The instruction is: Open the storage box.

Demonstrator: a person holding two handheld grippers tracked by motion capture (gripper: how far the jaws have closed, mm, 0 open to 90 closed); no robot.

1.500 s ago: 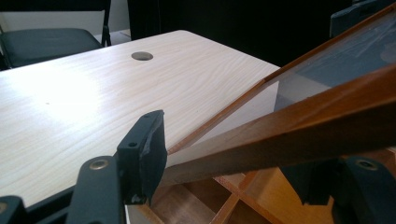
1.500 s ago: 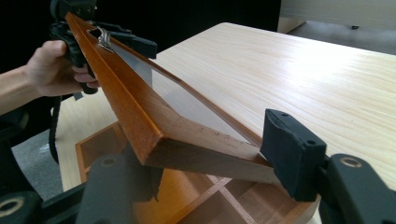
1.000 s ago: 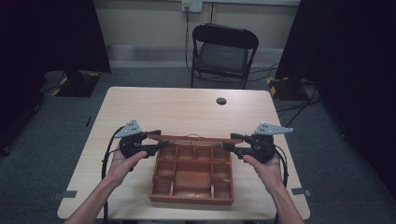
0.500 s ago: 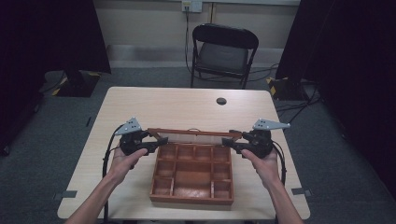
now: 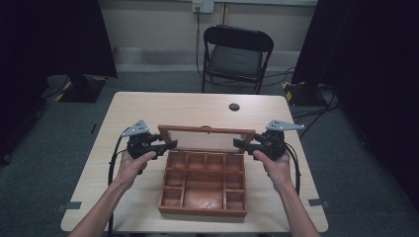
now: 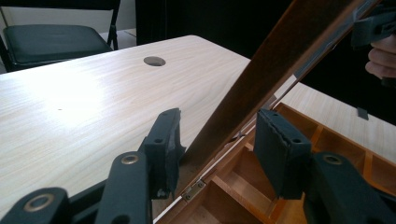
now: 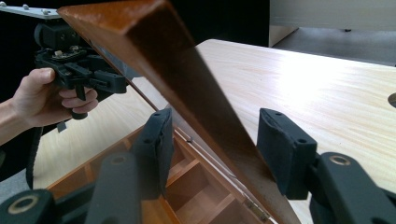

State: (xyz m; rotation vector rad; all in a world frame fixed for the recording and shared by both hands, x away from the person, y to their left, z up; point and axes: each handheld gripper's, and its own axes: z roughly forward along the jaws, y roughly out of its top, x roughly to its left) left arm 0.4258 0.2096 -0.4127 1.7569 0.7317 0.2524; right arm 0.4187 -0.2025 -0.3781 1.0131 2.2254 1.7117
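Observation:
A brown wooden box (image 5: pixel 202 211) with several open compartments sits on the near middle of the table. Its hinged lid (image 5: pixel 206 131) stands raised at the far side, tilted up. My left gripper (image 5: pixel 170 145) is at the lid's left end. In the left gripper view the lid (image 6: pixel 280 56) runs between the jaws of my left gripper (image 6: pixel 217 135); they have just been closing and both pads meet the wood. My right gripper (image 5: pixel 237 144) is at the lid's right end. In the right gripper view the lid (image 7: pixel 154 51) passes between its jaws (image 7: pixel 215 140) with gaps on both sides.
The light wooden table (image 5: pixel 197 106) has a round cable hole (image 5: pixel 234 106) at the back. A black folding chair (image 5: pixel 236 54) stands beyond it. Dark curtains hang left and right. Bare tabletop lies behind and beside the box.
The lid has swung up from nearly flat to steeply raised. Both grippers rose with its ends, and the left jaws drew in on the wood.

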